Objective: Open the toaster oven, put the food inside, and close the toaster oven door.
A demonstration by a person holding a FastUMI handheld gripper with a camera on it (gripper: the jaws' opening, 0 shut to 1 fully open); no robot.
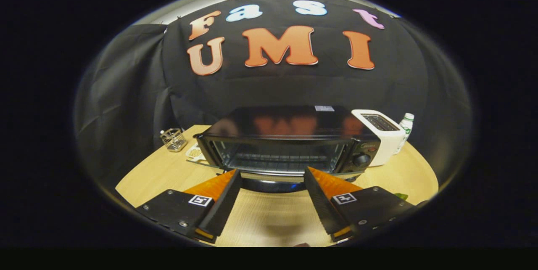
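Black cloth wall (126,93) hangs behind a round light-wood table (273,219).

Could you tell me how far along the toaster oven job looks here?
Nothing looks done yet: the oven door appears shut, its rack showing through the glass with no food visible on it. In hand: the gripper is open and empty, its fingers spread just before the door's lower edge. Left: opening the door, putting food inside, and closing it.

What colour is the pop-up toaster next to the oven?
White, with dark slots on top; the gripper view shows the toaster just right of the oven.
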